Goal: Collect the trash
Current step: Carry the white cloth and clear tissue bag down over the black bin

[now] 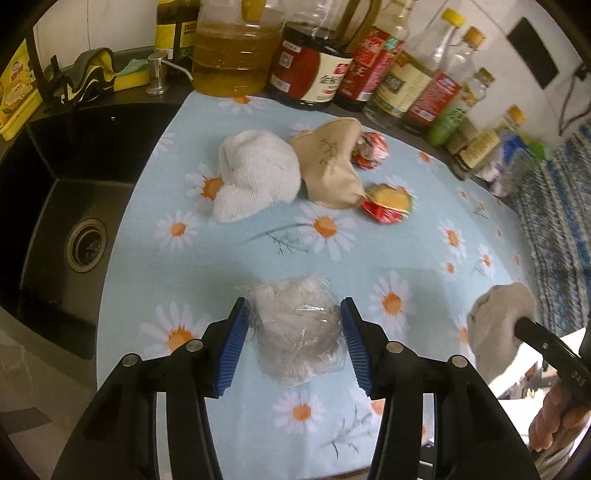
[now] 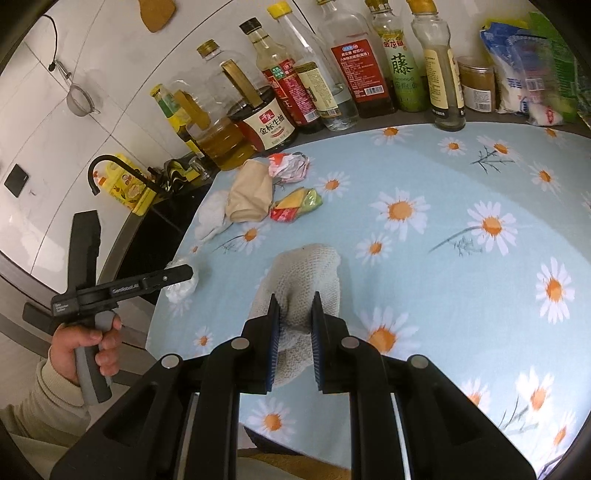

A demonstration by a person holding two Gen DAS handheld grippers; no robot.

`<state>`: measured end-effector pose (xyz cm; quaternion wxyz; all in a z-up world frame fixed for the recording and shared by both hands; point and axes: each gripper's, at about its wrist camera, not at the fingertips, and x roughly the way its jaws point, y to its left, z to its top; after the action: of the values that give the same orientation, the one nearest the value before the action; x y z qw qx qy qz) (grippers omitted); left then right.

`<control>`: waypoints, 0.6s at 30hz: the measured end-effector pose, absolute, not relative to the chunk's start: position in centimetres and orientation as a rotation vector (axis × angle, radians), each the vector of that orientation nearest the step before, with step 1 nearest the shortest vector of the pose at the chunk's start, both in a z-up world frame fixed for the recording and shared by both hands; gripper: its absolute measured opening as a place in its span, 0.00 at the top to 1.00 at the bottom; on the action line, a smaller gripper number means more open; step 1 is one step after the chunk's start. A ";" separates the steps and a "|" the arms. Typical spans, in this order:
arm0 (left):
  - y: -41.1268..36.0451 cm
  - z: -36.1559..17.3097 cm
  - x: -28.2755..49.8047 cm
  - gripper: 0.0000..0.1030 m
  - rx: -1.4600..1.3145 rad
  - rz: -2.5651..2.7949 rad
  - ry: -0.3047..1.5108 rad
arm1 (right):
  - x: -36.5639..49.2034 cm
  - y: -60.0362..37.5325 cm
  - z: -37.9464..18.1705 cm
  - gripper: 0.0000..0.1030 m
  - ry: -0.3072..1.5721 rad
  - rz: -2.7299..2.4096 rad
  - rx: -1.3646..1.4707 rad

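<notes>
Bottle tops (image 1: 314, 11) cut off above

Your daisy-print cloth (image 1: 258, 258) on the counter carries a white towel (image 1: 255, 177), tan pouch (image 1: 328, 162), two crumpled wrappers (image 1: 388, 203), a plastic-wrapped wad (image 1: 295, 332) and a grey rag (image 2: 306, 280).

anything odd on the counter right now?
Nothing spilled or broken. Odd: the right claw is shut on a beige knit cloth, not obvious trash, while the left claw straddles the clear plastic-wrapped wad. Crumpled wrappers lie untouched.
</notes>
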<state>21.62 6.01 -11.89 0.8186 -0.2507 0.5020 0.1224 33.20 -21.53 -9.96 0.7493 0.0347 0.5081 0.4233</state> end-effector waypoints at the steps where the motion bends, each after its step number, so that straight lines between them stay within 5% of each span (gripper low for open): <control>1: 5.7 -11.6 21.0 0.53 -0.533 0.239 1.062 | 32.7 -21.5 -9.8 0.84 1.105 0.922 0.076; 18: 5.1 -9.5 13.1 0.53 -0.494 0.068 1.012 | 22.0 -19.5 -8.9 0.83 1.087 0.858 0.114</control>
<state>13.13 5.14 -9.54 0.8450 -0.2341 0.4798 0.0321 22.04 -19.50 -8.87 0.7683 0.0524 0.5008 0.3953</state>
